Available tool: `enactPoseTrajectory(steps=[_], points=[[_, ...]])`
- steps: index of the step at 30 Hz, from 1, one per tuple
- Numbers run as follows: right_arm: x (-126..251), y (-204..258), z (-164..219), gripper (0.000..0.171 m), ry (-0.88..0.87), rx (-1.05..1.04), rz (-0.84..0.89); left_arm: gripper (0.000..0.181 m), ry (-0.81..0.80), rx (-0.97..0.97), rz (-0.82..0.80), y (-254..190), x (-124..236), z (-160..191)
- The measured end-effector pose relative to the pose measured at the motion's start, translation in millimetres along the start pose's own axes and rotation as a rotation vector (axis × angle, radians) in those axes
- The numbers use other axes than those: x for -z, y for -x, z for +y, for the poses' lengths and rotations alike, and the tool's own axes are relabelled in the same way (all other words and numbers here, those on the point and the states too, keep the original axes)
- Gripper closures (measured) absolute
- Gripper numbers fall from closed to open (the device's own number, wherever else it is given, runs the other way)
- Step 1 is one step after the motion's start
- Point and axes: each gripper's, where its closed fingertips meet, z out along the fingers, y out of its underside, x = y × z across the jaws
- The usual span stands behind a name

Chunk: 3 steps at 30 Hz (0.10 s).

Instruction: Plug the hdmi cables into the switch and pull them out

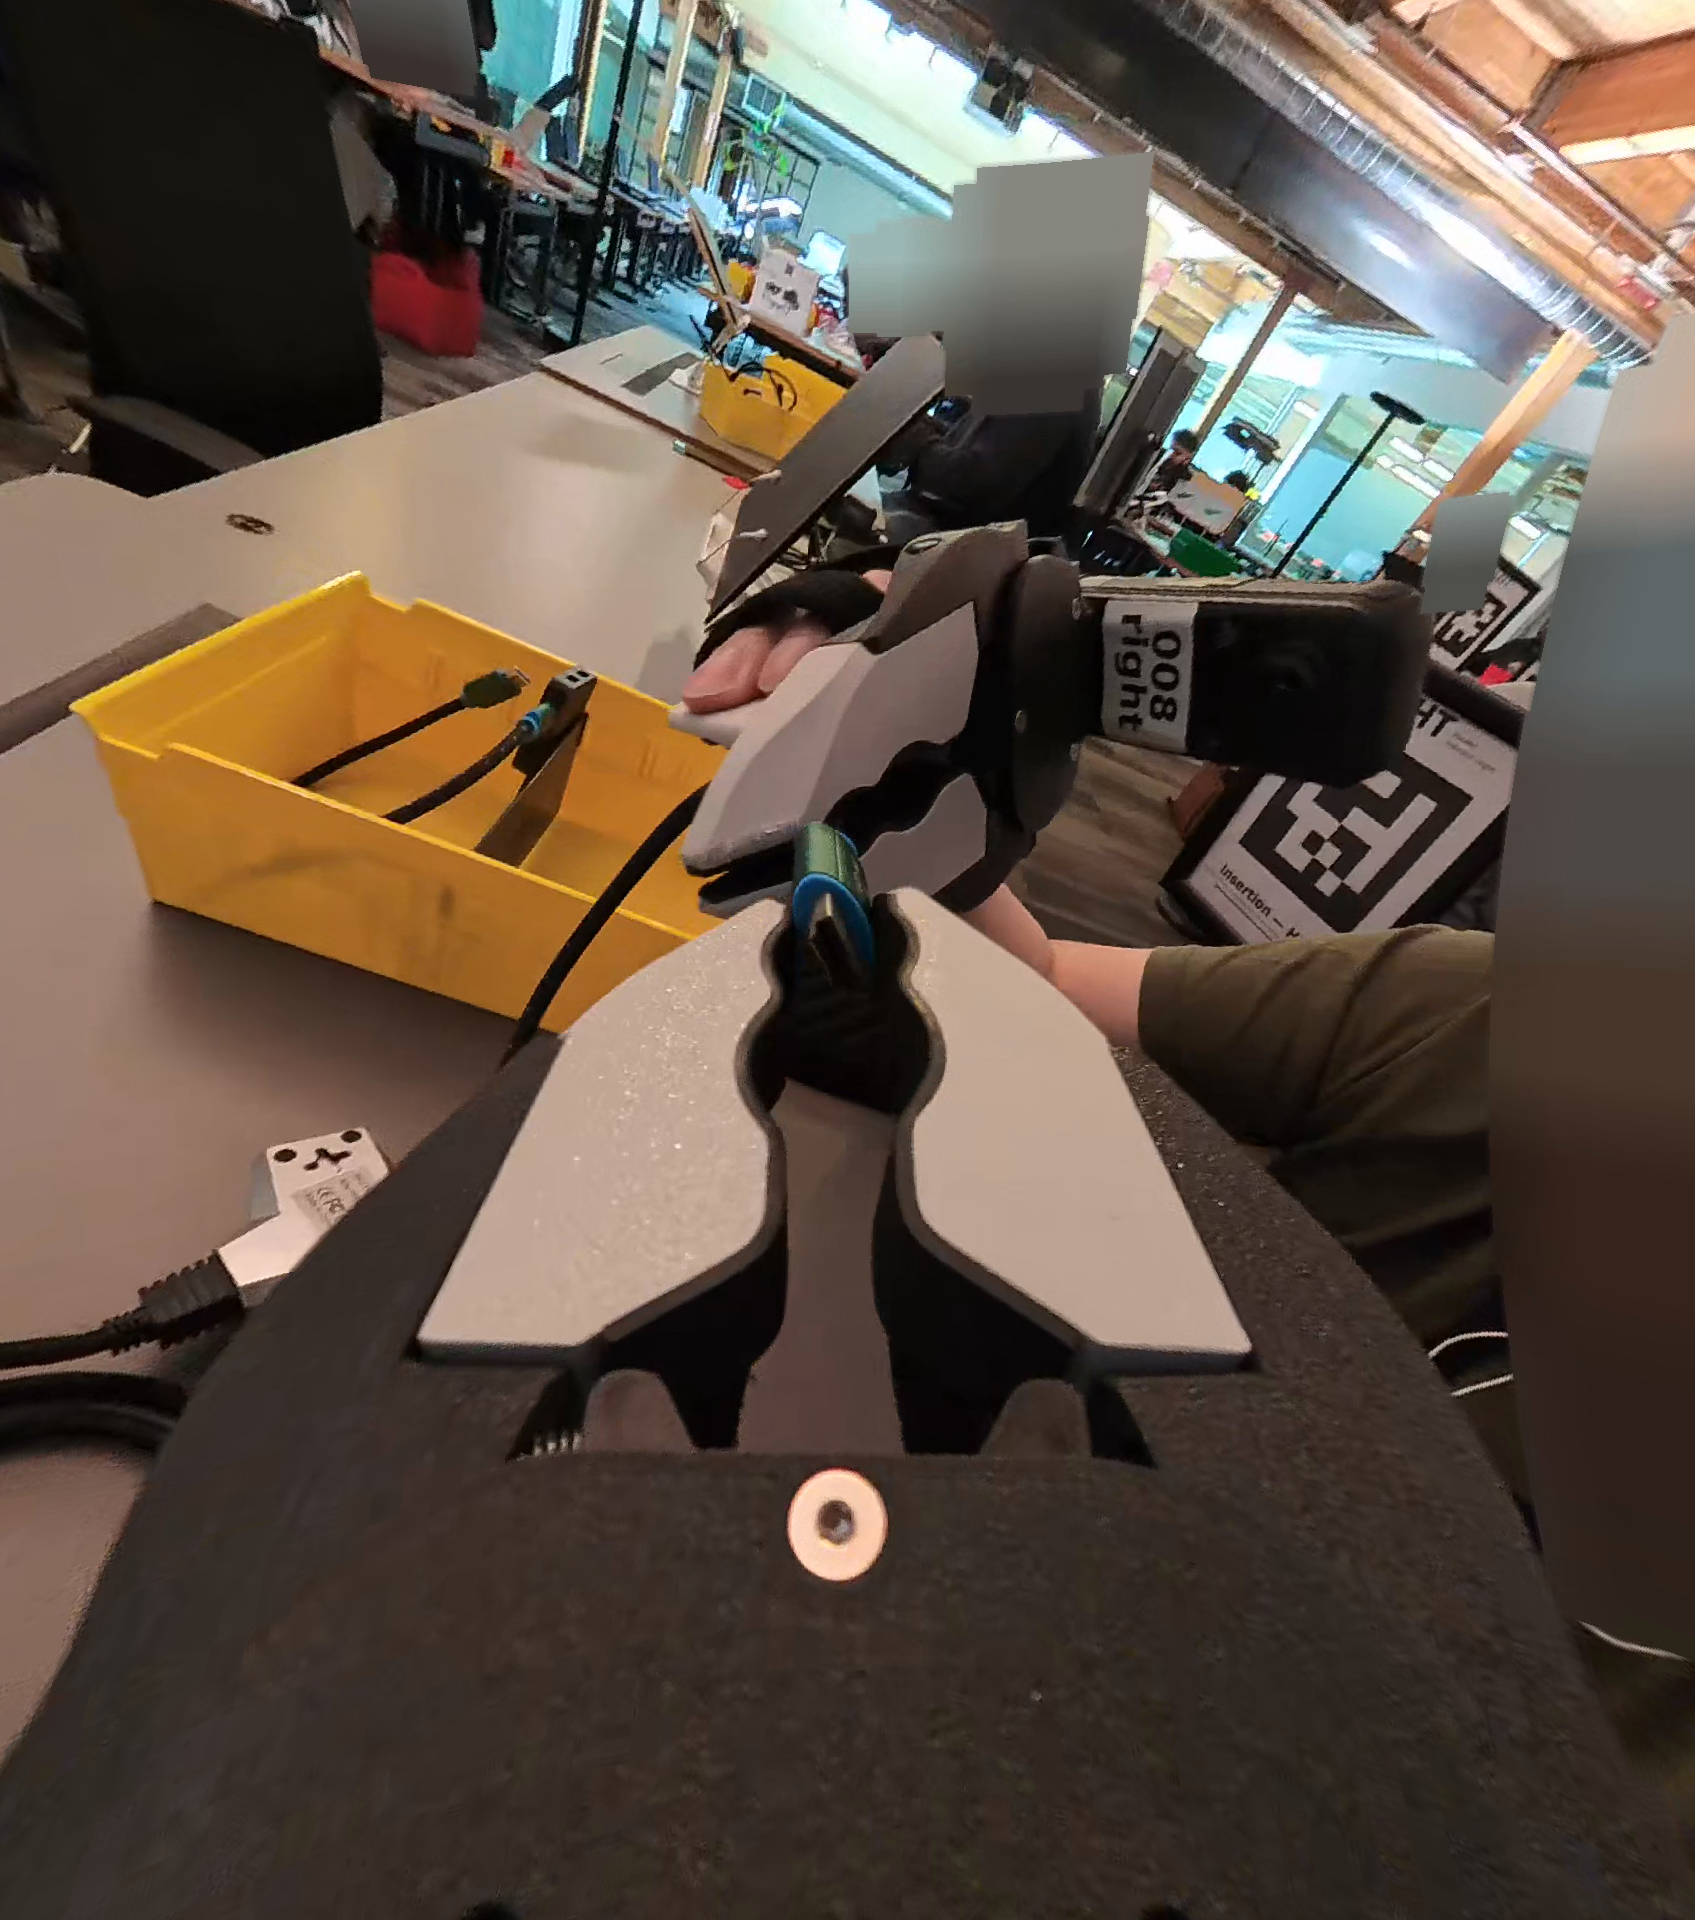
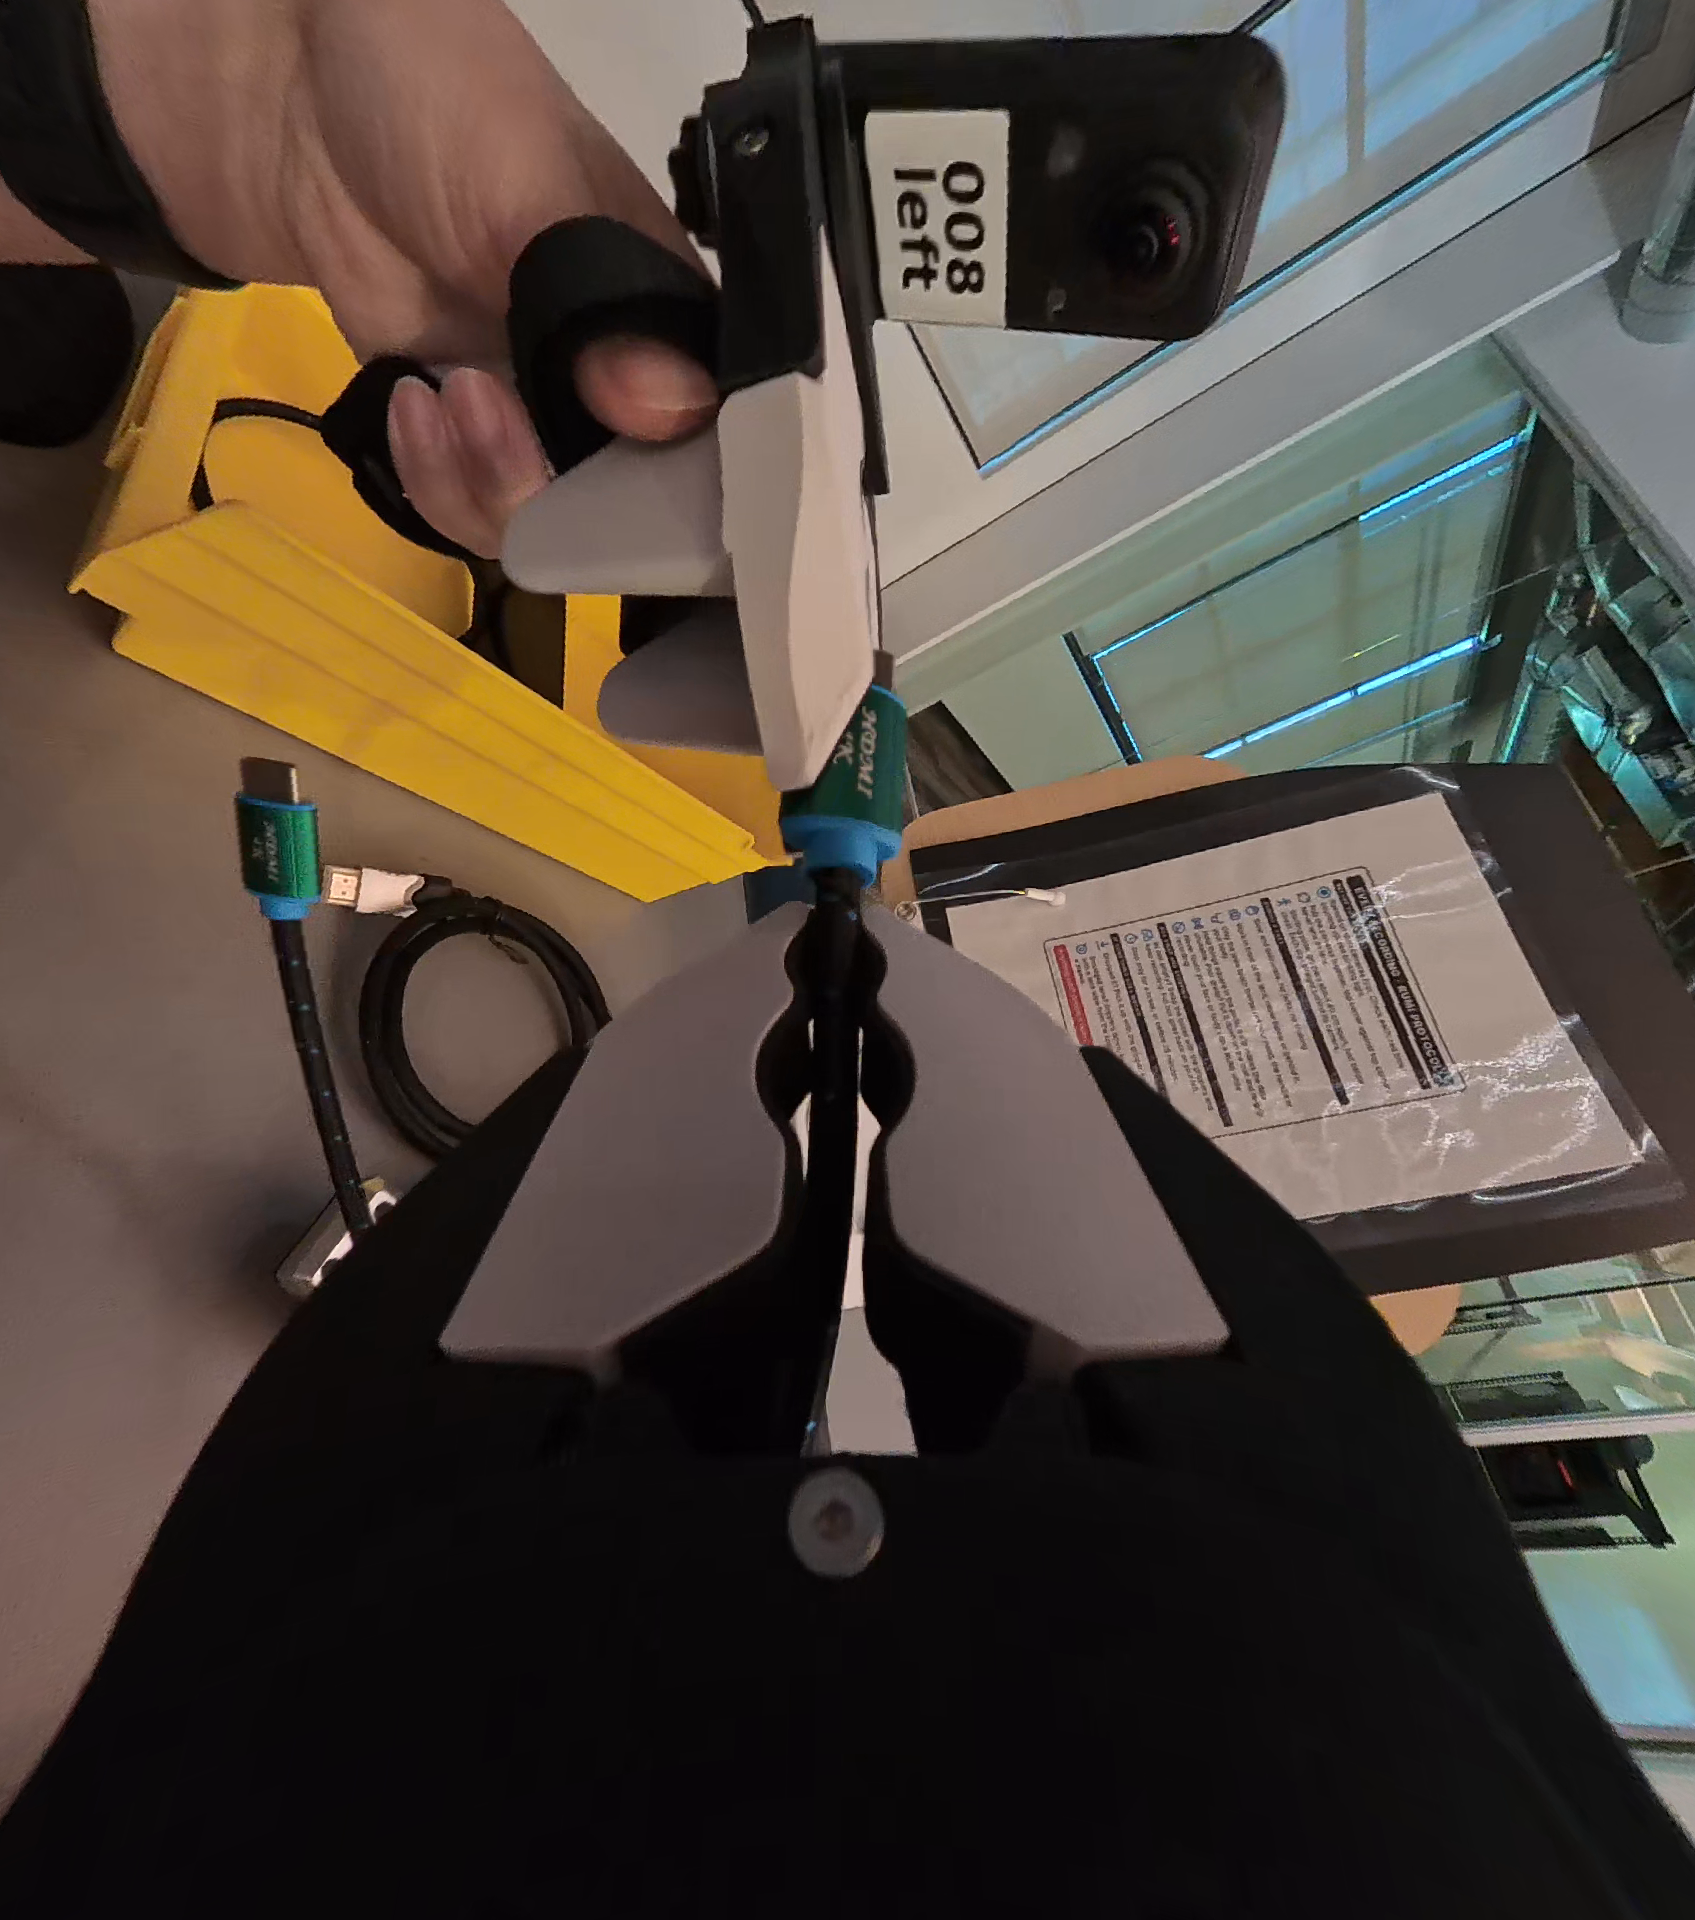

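Grey table amid cluttered workshop

A yellow plastic bin sits on the grey counter, open side up, in a workshop with exposed timber ceiling beams. Beyond the counter's edge, a framed black-and-white marker board stands on the floor, and a laminated instruction sheet lies on a dark board
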Motion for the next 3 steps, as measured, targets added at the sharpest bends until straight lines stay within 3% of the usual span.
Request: enactPoseTrajectory(steps=[1,3], points=[[0.3,-0.7,-0.2,0.166,-0.005,-0.001,0.003,0.168,-0.008,0.012,0.009,-0.4,-0.3,-1.0],[1.0,-1.2,0.2,0.167,-0.012,0.008,0.006,0.168,-0.013,0.032,0.028,-0.7,-1.1,-1.2]])
